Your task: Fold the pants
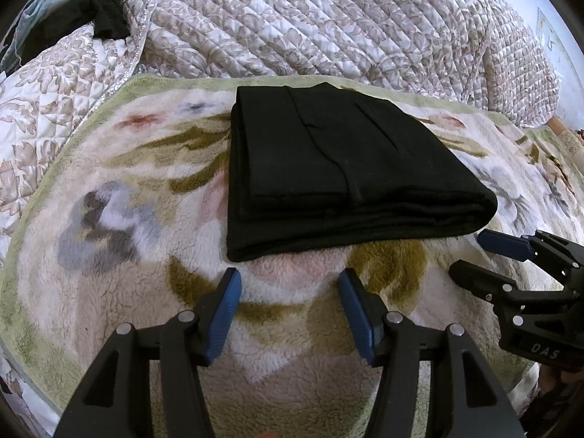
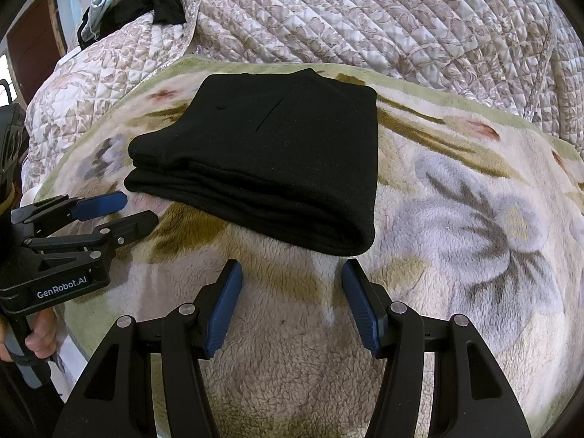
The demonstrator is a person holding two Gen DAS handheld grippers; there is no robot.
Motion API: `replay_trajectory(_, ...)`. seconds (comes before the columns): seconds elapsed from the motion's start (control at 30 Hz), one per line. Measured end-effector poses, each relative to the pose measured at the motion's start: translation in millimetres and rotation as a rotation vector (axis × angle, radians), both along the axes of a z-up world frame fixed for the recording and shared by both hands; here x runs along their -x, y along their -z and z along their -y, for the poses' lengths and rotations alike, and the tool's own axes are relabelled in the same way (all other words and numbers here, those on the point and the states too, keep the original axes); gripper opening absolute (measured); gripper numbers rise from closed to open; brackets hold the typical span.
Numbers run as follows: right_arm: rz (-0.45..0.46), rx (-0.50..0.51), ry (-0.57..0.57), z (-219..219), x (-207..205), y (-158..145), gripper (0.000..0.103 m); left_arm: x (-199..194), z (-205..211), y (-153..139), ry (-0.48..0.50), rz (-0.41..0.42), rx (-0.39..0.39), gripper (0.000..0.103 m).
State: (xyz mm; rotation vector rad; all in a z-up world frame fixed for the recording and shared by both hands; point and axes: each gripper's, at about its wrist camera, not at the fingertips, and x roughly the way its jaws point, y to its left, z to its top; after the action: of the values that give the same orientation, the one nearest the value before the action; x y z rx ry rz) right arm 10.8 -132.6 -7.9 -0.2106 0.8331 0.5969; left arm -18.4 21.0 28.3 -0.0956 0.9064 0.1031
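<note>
The black pants (image 1: 339, 168) lie folded into a flat, layered rectangle on a fleece floral blanket (image 1: 120, 292); the right wrist view shows the same pants (image 2: 270, 168). My left gripper (image 1: 290, 284) hovers just in front of the bundle's near edge, open, with only blanket between its blue pads. In the right wrist view it shows as the left gripper (image 2: 129, 208) at the left, with a hand on its handle. My right gripper (image 2: 292, 277) is open too, short of the pants' near right corner and touching nothing. The left wrist view catches the right gripper (image 1: 471, 252) at its right edge.
A quilted floral bedspread (image 1: 328, 18) rises behind the blanket. A heap of dark clothes (image 2: 146, 3) lies at the far left on it. The fleece blanket (image 2: 474, 237) spreads wide to the right of the pants.
</note>
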Motion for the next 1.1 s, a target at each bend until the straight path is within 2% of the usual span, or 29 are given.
replay_trajectory(1.1, 0.008, 0.005, 0.0, -0.8, 0.3, 0.0, 0.058, 0.0, -0.6, 1.2, 0.001, -0.005, -0.019, 0.06)
